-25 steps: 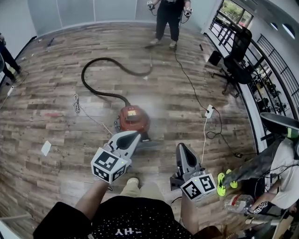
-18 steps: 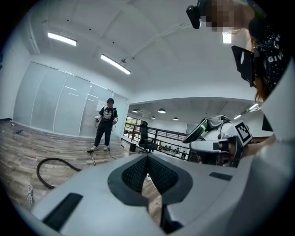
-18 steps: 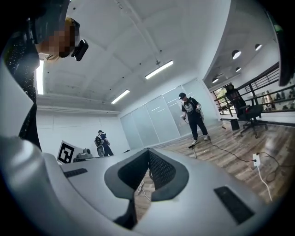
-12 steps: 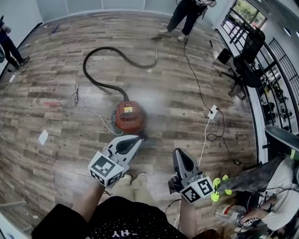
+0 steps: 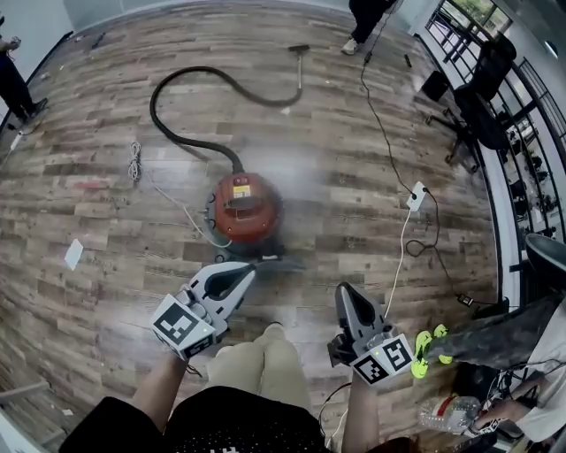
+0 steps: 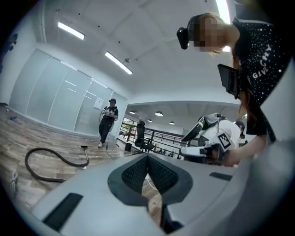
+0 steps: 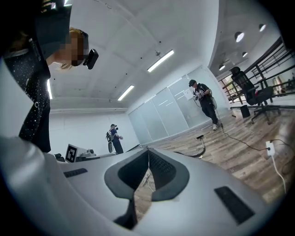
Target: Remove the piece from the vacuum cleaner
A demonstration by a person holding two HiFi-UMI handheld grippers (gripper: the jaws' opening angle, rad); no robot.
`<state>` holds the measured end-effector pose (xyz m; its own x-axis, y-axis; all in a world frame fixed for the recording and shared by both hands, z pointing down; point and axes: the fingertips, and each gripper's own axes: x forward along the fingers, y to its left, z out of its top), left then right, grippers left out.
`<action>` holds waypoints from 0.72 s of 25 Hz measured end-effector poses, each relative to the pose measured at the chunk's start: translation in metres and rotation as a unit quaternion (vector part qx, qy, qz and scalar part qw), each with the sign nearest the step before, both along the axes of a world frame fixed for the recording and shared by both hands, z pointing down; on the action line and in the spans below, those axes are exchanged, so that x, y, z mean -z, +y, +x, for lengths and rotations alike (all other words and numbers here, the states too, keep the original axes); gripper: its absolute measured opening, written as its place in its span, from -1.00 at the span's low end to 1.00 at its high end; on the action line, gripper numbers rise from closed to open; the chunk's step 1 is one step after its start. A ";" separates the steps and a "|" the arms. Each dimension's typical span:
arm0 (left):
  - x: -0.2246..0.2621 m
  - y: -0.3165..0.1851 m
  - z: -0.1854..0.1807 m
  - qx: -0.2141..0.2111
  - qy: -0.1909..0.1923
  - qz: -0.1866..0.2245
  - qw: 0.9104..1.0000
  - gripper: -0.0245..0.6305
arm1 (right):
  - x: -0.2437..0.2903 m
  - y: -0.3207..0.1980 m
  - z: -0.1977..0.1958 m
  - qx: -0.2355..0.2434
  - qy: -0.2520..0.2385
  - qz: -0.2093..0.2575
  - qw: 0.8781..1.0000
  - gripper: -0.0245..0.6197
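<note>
A red canister vacuum cleaner (image 5: 244,208) sits on the wooden floor, just ahead of the person's legs. Its black hose (image 5: 190,97) loops away to the far left and ends in a floor nozzle (image 5: 299,53). My left gripper (image 5: 250,268) is shut and empty, its tip hovering just short of the vacuum's near edge. My right gripper (image 5: 343,290) is also shut and empty, to the right of the vacuum and nearer the person. In the left gripper view the jaws (image 6: 147,156) meet with nothing between them, and the hose (image 6: 50,161) lies beyond. The right gripper (image 7: 148,150) looks the same.
A white power strip (image 5: 416,196) with cables lies right of the vacuum. A coiled cord (image 5: 134,161) and a white sheet (image 5: 73,254) lie at the left. An office chair (image 5: 482,97) stands by the railing; one person (image 5: 371,22) stands far off, another (image 5: 531,336) sits at the right.
The view has closed in on the vacuum cleaner, which now lies nearer both grippers. Both grippers stay shut and empty, and the vacuum itself has not moved.
</note>
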<state>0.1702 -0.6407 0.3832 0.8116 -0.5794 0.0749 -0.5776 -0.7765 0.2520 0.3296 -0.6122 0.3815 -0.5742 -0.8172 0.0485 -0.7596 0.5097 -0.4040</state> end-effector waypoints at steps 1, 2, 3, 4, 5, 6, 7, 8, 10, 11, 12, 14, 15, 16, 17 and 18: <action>-0.016 -0.002 -0.006 0.007 -0.008 0.002 1.000 -0.90 | -0.014 -0.003 0.001 -0.003 0.000 0.001 1.000 -0.89; -0.033 -0.004 -0.013 0.017 -0.014 0.001 1.000 -0.90 | -0.029 -0.006 0.001 -0.004 -0.003 0.002 1.000 -0.89; -0.050 -0.007 -0.020 0.025 -0.017 -0.001 1.000 -0.90 | -0.044 -0.011 0.000 -0.003 -0.008 0.004 1.000 -0.89; -0.068 -0.010 -0.026 0.031 -0.021 -0.004 0.999 -0.90 | -0.058 -0.015 -0.001 -0.001 -0.013 0.006 1.000 -0.89; -0.086 -0.012 -0.031 0.035 -0.025 -0.004 0.999 -0.90 | -0.073 -0.019 -0.002 0.004 -0.016 0.009 1.000 -0.89; -0.103 -0.013 -0.035 0.039 -0.026 -0.003 0.999 -0.90 | -0.088 -0.021 -0.003 0.009 -0.015 0.012 1.000 -0.89; -0.118 -0.015 -0.038 0.043 -0.022 -0.002 0.999 -0.90 | -0.103 -0.024 -0.002 0.012 -0.012 0.016 1.000 -0.89; -0.130 -0.016 -0.041 0.047 -0.012 0.000 0.999 -0.90 | -0.118 -0.025 -0.001 0.013 -0.008 0.020 1.000 -0.89; -0.150 -0.017 -0.044 0.052 0.008 0.006 0.999 -0.90 | -0.147 -0.025 0.003 0.008 -0.005 0.027 1.000 -0.89; -0.161 -0.017 -0.045 0.052 0.018 0.009 0.998 -0.90 | -0.162 -0.025 0.006 0.004 -0.006 0.030 1.000 -0.89; -0.174 -0.018 -0.047 0.051 0.031 0.010 0.998 -0.90 | -0.179 -0.025 0.010 -0.001 -0.010 0.031 0.999 -0.89; -0.204 -0.020 -0.051 0.049 0.067 0.008 0.996 -0.90 | -0.217 -0.029 0.018 -0.012 -0.021 0.031 0.999 -0.89; -0.223 -0.022 -0.053 0.045 0.080 0.007 0.996 -0.90 | -0.237 -0.031 0.022 -0.018 -0.027 0.032 0.999 -0.89; -0.243 -0.022 -0.053 0.038 0.085 0.008 0.996 -0.90 | -0.256 -0.033 0.026 -0.024 -0.033 0.033 0.999 -0.89; -0.263 -0.022 -0.053 0.027 0.084 0.010 0.996 -0.90 | -0.276 -0.034 0.030 -0.030 -0.036 0.037 0.998 -0.89; -0.283 -0.020 -0.051 0.016 0.080 0.013 0.997 -0.90 | -0.294 -0.035 0.034 -0.035 -0.036 0.040 0.998 -0.89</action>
